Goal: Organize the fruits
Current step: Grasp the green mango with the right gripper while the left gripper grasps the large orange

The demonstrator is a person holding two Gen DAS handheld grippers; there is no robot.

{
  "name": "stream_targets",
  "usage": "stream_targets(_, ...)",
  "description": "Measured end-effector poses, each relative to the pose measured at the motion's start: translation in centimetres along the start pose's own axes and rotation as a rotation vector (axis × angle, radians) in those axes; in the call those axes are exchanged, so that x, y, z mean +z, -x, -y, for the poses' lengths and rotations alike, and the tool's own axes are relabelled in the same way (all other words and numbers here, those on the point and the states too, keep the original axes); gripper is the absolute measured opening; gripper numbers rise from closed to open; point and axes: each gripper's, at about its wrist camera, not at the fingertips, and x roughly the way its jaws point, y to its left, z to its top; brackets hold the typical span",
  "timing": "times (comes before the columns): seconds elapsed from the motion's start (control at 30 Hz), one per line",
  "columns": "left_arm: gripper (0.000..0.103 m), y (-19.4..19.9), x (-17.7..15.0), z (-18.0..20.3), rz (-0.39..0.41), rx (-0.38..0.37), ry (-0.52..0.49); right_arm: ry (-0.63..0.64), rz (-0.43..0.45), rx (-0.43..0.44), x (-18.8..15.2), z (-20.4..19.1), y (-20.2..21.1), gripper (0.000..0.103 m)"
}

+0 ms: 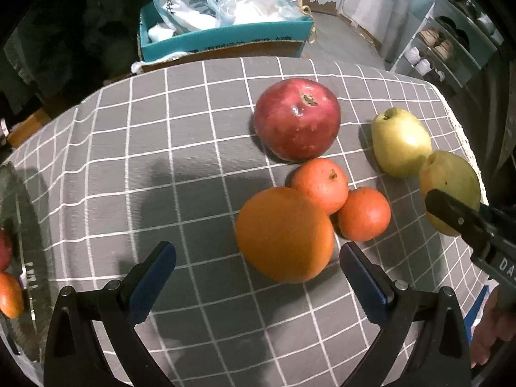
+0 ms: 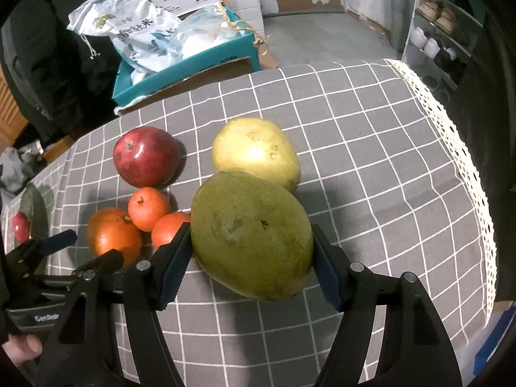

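Observation:
My right gripper [image 2: 250, 258] is shut on a green mango [image 2: 251, 235], its pads pressed on both sides; the mango also shows in the left wrist view [image 1: 451, 187]. Behind it lies a yellow-green pear [image 2: 258, 151] [image 1: 400, 142]. A red pomegranate [image 1: 296, 119] [image 2: 146, 156], a large orange [image 1: 285, 233] [image 2: 113, 235] and two tangerines [image 1: 321, 183] [image 1: 364, 214] lie together on the grey checked cloth [image 1: 129, 167]. My left gripper [image 1: 258, 264] is open and empty, just in front of the large orange.
A glass plate [image 1: 19, 225] at the left edge holds red and orange fruit [image 1: 9, 293]. Beyond the table's far edge stands a teal box [image 1: 225, 35] with plastic bags. A lace-trimmed table edge [image 2: 458, 148] runs on the right; a shoe rack [image 2: 445, 32] stands beyond.

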Motion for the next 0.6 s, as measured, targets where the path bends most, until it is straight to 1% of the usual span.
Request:
stream_targets(0.1,0.102,-0.6,0.3,0.1,-0.006,-0.005,0.001,0.007,0.004,-0.004,0.1,0.2,0.0,0.071)
stream_targets(0.23,0.102,-0.9,0.5,0.3,-0.002,-0.035,0.008,0.019,0.004,-0.012,0.0,0.2,-0.1,0.071)
stream_targets(0.27,0.099,-0.9,0.5,0.3,0.0,-0.041,0.008,0.021,0.002,-0.014,0.0,0.2,-0.2,0.071)
stream_targets(0.33,0.089,-1.0,0.6,0.4,0.0,-0.058,0.006,0.023,-0.002,-0.015,0.0,0.1,-0.3,0.071)
stream_targets(0.4,0.071,-1.4,0.5,0.4,-0.016,-0.073,0.005,0.026,-0.005,-0.015,0.0,0.0,-0.3,0.071)
stream_targets(0.5,0.063,-1.7,0.2,0.2,-0.036,-0.101,0.013,0.03,-0.006,-0.016,-0.1,-0.2,-0.3,0.071)
stream_targets(0.6,0.062,-1.4,-0.1,0.3,-0.032,-0.105,0.012,0.04,-0.006,-0.02,-0.3,-0.5,-0.3,0.071)
